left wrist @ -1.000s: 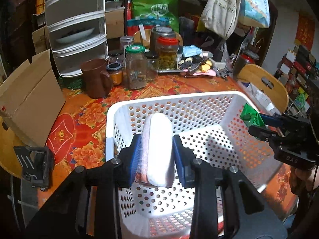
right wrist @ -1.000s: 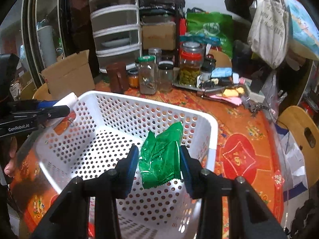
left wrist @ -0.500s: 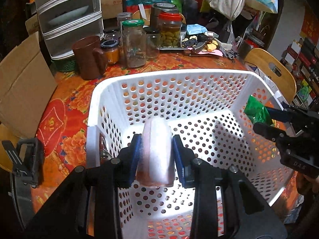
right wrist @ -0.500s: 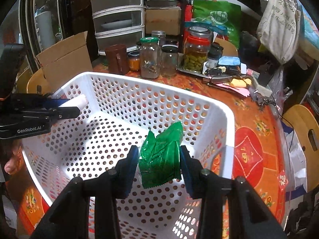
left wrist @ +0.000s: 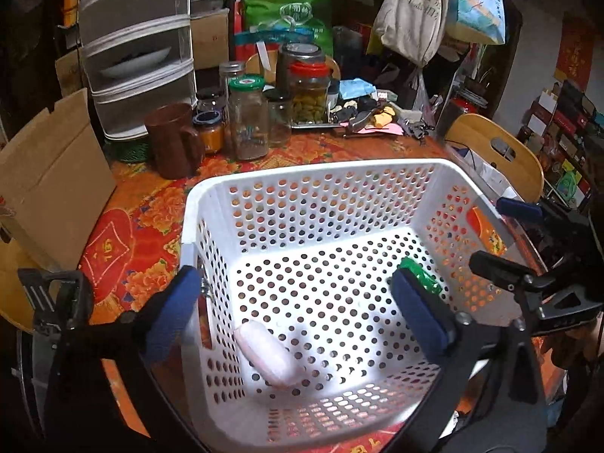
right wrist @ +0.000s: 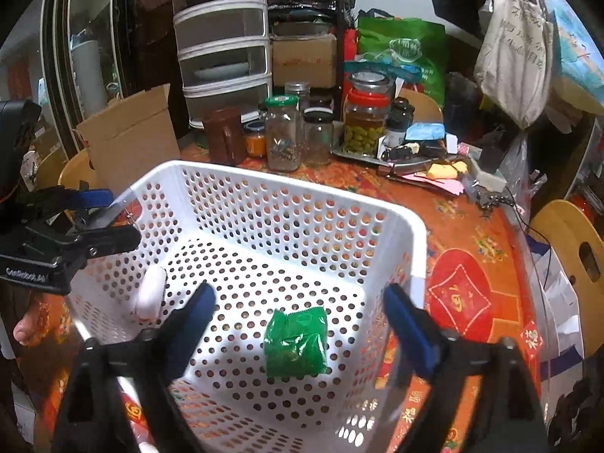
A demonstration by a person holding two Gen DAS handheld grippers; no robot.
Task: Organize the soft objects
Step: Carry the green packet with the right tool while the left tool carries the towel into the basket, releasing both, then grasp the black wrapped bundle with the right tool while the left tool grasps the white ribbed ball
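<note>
A white perforated basket (left wrist: 302,173) stands on the red flowered tablecloth; it also shows in the right wrist view (right wrist: 287,192). A white-pink soft roll (left wrist: 268,356) lies on the basket floor near its left wall, also seen in the right wrist view (right wrist: 151,294). A green soft packet (right wrist: 296,341) lies on the floor toward the right side; in the left wrist view only its corner (left wrist: 421,277) shows behind a finger. My left gripper (left wrist: 298,315) is open and empty above the roll. My right gripper (right wrist: 302,328) is open and empty above the packet.
Glass jars (left wrist: 247,120), a brown mug (left wrist: 173,139) and a drawer unit (left wrist: 136,53) stand behind the basket. A cardboard box (left wrist: 49,185) is at the left, wooden chairs (left wrist: 494,151) at the right, clutter and hanging bags (left wrist: 411,19) at the back.
Both grippers opened. The roll dropped from the left gripper and the green packet from the right gripper onto the basket floor.
</note>
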